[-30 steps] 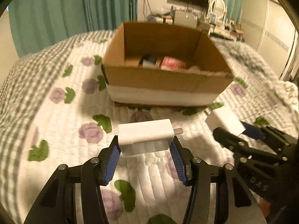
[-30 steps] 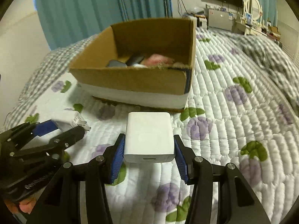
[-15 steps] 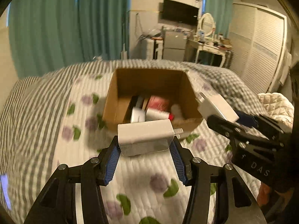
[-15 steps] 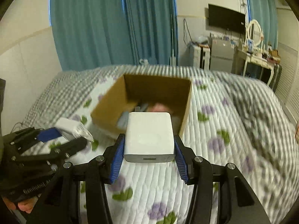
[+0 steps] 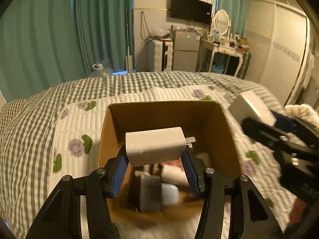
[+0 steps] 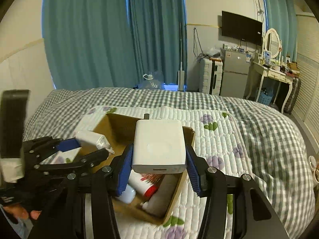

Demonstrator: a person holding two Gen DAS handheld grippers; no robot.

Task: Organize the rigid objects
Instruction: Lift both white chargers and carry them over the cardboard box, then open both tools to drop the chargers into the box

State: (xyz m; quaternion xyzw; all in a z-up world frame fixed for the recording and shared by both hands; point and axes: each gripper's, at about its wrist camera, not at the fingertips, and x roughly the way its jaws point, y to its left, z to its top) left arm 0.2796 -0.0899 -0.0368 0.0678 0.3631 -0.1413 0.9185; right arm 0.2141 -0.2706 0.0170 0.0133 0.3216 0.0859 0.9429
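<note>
No legible text, brand, number or sign is found in either view. The white charger (image 6: 90, 139) in the left claw (image 5: 154, 169) carries a printed label near its prongs, too small to read. The red-and-white container (image 6: 144, 183) in the cardboard box (image 6: 177, 189) shows red markings, possibly print, blurred. Small stickers on the grey fridge (image 6: 236, 67) are illegible.

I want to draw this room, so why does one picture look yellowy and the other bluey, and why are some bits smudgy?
Left wrist view: warm yellow tint; the things low in the cardboard box and the right claw are motion-blurred, while the white charger stays sharp. Right wrist view: cooler, bluer light; the curved dark corners come from the fisheye lens.
</note>
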